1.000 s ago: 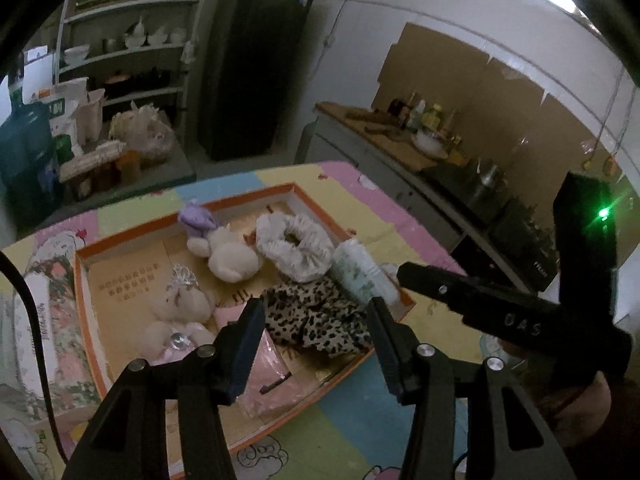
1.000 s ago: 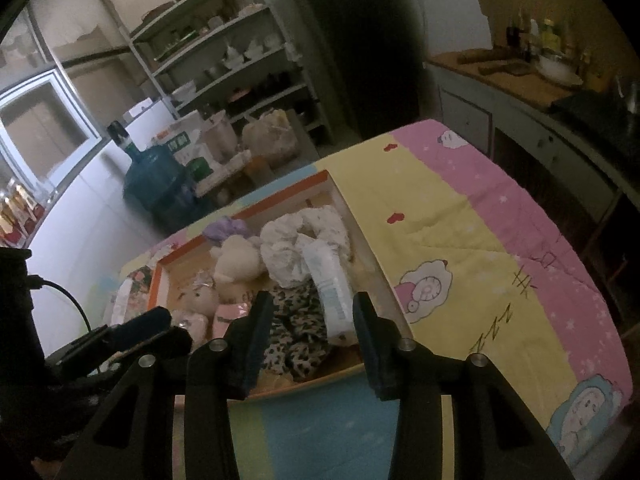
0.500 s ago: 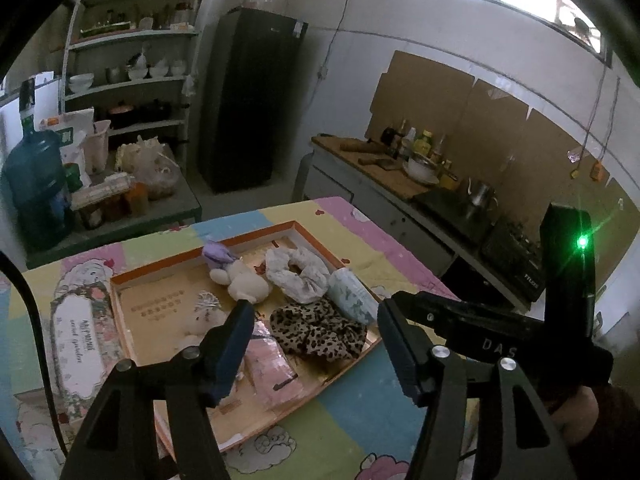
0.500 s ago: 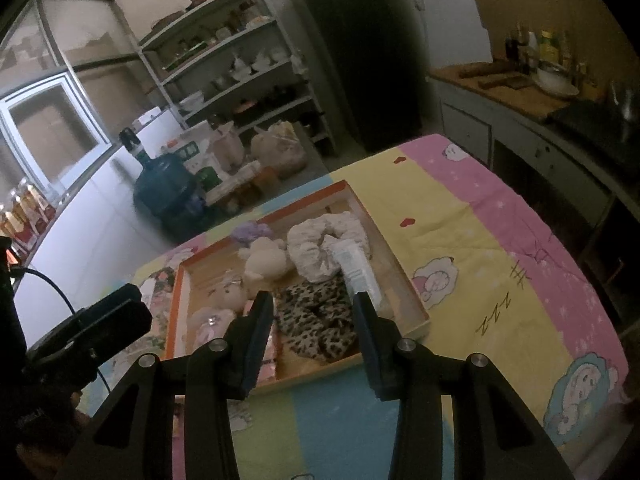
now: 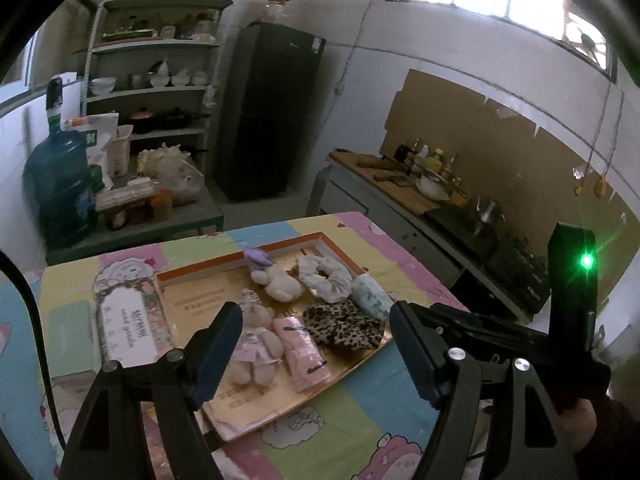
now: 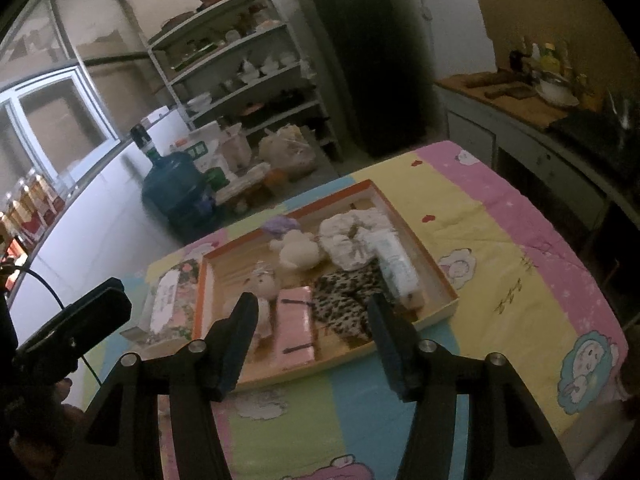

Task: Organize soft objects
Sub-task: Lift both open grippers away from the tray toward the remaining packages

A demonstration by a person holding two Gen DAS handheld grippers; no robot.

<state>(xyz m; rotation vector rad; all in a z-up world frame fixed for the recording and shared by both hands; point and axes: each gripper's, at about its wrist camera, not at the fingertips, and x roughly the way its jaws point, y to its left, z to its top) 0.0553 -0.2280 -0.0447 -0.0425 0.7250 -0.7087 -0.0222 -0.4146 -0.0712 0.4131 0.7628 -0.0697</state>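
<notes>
Left gripper (image 5: 312,350) & right gripper (image 6: 312,334): I see both spread, jaws just widened, nothing between, above shallow orange-rimmed cardboard tray (image 5: 240,266) w/ leopard-print fabric scrunchie (image 5: 340,326).

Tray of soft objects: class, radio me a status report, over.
Left gripper and right gripper open, jaws just widened, nothing between them. Soft toys, scrunchies, packets lie in tray. Nothing in the way.

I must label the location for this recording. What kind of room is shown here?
Most likely a home kitchen, perhaps also used for storage. A shelf of bowls and pots, a dark refrigerator and a counter with bottles and a cutting board suggest this.
</notes>
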